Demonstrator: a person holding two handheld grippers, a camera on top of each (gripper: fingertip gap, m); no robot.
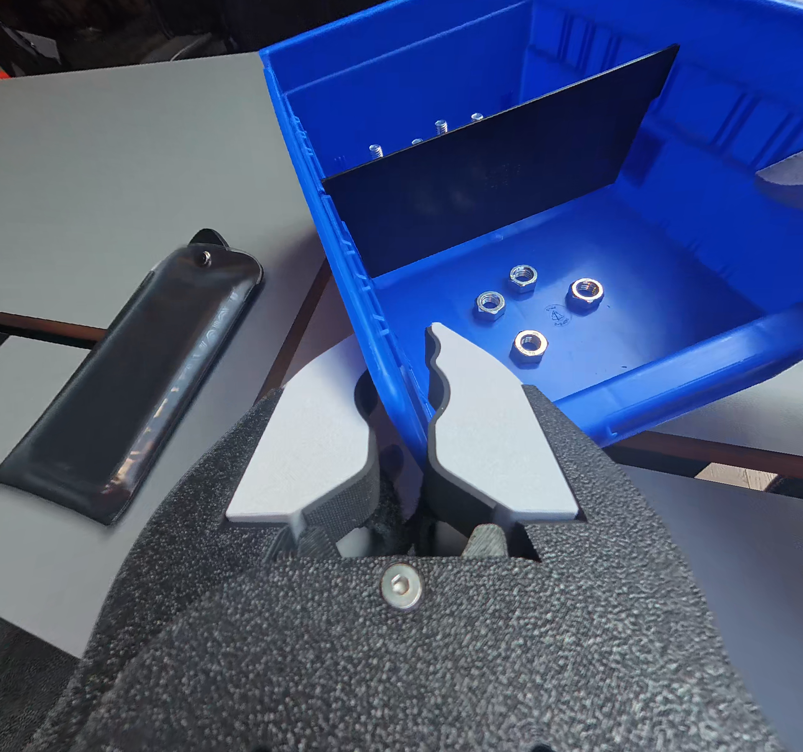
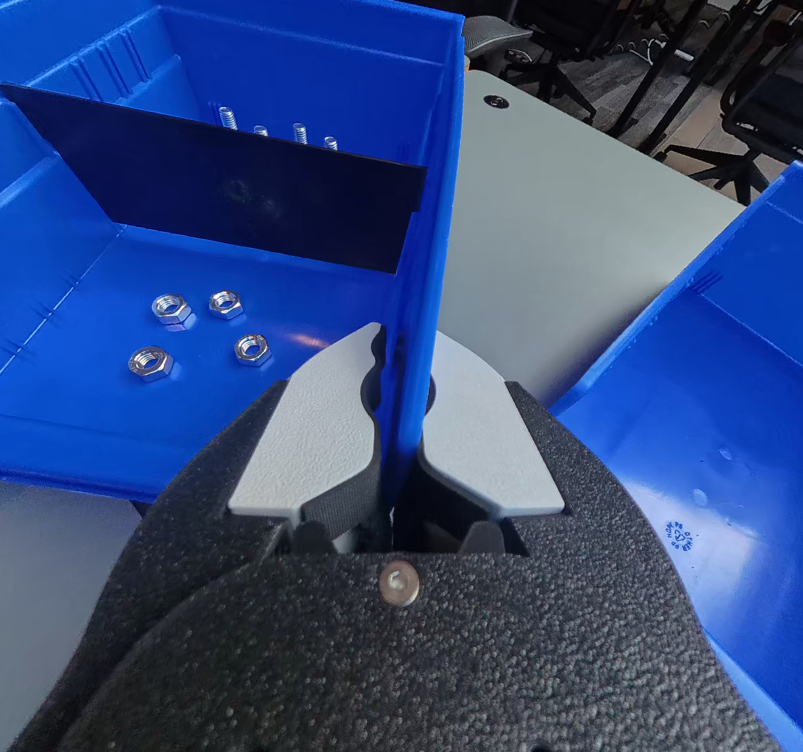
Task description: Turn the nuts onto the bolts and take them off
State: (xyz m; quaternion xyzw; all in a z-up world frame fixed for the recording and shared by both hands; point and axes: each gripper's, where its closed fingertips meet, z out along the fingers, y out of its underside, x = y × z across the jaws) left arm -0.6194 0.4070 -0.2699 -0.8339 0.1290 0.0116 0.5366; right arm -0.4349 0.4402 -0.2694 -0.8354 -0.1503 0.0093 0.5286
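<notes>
Both hand-held grippers are clamped on the side walls of the blue bin (image 1: 434, 79). The left hand-held gripper (image 1: 393, 377) has one finger inside and one outside the wall rising toward 12 o'clock in its view. The right hand-held gripper (image 2: 406, 366) pinches the opposite wall the same way.

Four nuts (image 1: 528, 345) lie loose on the bin floor in the near compartment, at about 1 o'clock from the left gripper's tips and 10 o'clock from the right's. A black divider (image 2: 260, 200) crosses the bin. Behind it the threaded tips of four bolts (image 2: 300, 133) stand upright in the far compartment, with no nut on any tip that shows.

I judge this to be a positioning step: the bin is being held or shifted, and threading has not begun. The next move calls for letting go of the walls, then picking a nut with one gripper and bringing it squarely over a bolt tip.

A second blue bin (image 2: 717, 383) sits at 3 o'clock in the right wrist view. A black pouch (image 1: 130, 383) lies on the tabletop (image 1: 108, 144) at 9 o'clock in the left wrist view.

Small moulded recycling marks show on both bin floors, and stamped marks on the nut faces; I leave them unread
</notes>
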